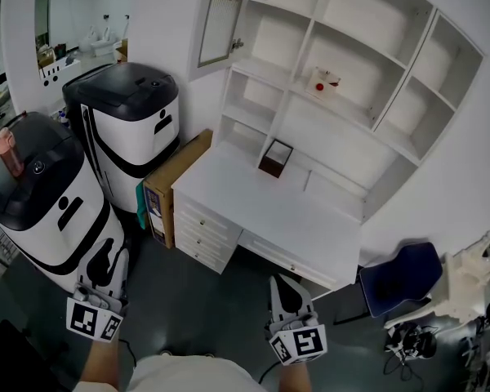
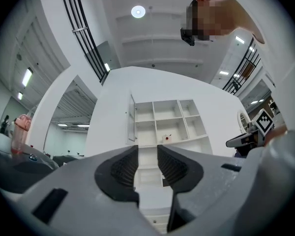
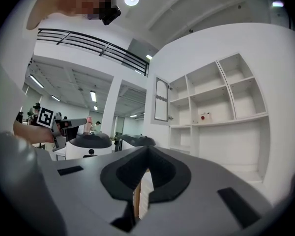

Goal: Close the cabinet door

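The cabinet door [image 1: 220,19] is open. It sticks out from the left side of the white shelves [image 1: 408,72], up at 12 o'clock in the head view, high above the tabletop [image 1: 253,207]. A little red and white thing [image 1: 325,81] sits on a middle shelf, at about 3 o'clock from the door. A small dark box [image 1: 274,158] stands on the tabletop below it. Two big black and white machines [image 1: 131,121] and a cardboard box [image 1: 167,188] are at 9 o'clock. Both tongs are low and far from the door. The left tongs [image 1: 106,269] at 7 o'clock is open just a crack and holds nothing. The right tongs [image 1: 287,294] near 6 o'clock is closed tight and holds nothing too. I think the job has not started yet. To do it well, the person should step close and lift one tongs up to the door. Then they should push slowly on the edge that swings, not the middle panel, until the door lies flat on the shelves.
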Tool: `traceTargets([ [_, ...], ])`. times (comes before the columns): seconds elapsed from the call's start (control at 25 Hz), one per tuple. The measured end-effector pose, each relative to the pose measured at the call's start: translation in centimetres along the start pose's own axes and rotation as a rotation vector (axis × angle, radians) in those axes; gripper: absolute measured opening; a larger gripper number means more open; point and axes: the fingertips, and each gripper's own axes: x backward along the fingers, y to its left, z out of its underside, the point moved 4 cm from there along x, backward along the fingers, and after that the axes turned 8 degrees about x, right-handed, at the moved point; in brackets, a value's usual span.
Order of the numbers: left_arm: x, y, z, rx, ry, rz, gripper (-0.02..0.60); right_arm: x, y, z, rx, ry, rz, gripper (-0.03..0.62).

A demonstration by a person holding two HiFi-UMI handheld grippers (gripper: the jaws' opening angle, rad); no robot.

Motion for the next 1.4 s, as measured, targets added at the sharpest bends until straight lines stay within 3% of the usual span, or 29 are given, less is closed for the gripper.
traceTargets([
  [0.04, -0.3, -0.2, 0.0, -0.001, 0.002, -0.005, 0.125, 0.1, -0.4, 0.1, -0.003, -0.002, -0.002, -0.003],
  [0.16, -1.1, -0.8, 0.2, 0.003, 0.009, -0.015, 0.181, 0.4, -1.7, 0.7, -0.017, -0.006, -0.002, -0.003],
  [0.28, -1.8, -1.4, 0.4, 0.005, 0.018, -0.036, 0.286, 0.6, -3.1, 1.5, -0.041, -0.012, 0.002, -0.003],
  [0.44, -3.1, -1.5, 0.1, -0.013, 0.024, -0.069, 0.356, 1.1, -4.7, 2.5, -0.071, -0.019, 0.005, -0.003],
  [0.68, -5.8, -0.9, 0.0, -0.024, 0.021, -0.076, 0.382, 0.5, -6.7, 4.7, -0.113, 0.005, 0.029, -0.003],
  [0.88, -10.0, 1.1, 3.1, 0.006, 0.074, -0.063, 0.383, -2.8, -7.8, 5.9, -0.126, 0.039, 0.030, -0.003],
  [1.24, -26.4, 11.0, 7.4, 0.071, 0.049, 0.005, 0.382, -19.3, -13.0, 5.5, -0.065, 0.064, 0.080, -0.003],
  [1.4, -33.4, 15.3, 7.4, 0.088, 0.040, 0.075, 0.383, -25.9, -14.8, 4.3, -0.114, 0.057, 0.124, -0.003],
])
